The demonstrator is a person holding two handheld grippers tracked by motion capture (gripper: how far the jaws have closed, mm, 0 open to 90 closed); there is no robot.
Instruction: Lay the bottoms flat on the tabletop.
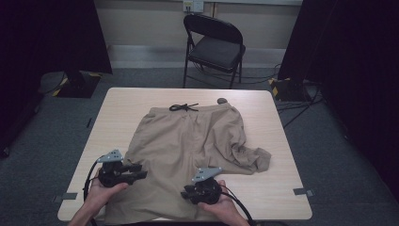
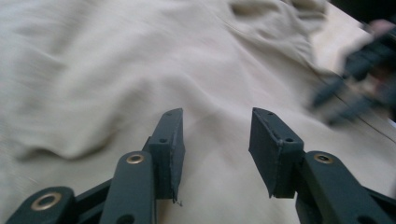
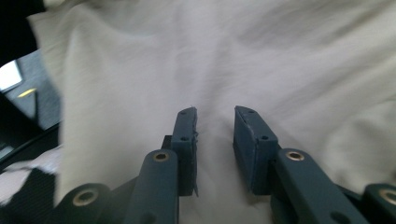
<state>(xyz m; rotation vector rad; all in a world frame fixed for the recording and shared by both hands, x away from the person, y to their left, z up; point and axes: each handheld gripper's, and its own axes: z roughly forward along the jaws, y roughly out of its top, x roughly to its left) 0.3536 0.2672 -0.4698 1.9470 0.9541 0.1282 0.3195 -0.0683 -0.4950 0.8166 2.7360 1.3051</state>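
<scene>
Shorts (image 1: 188,141), near hem under hands

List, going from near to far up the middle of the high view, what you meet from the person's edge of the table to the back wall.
right gripper → beige shorts → black drawstring → bare table top → grey floor → folding chair

Shorts (image 1: 188,141) lie spread on the table (image 1: 117,106), waistband at the far side. A chair (image 1: 214,47) stands behind the table. Both grippers sit over the shorts' near edge.
</scene>
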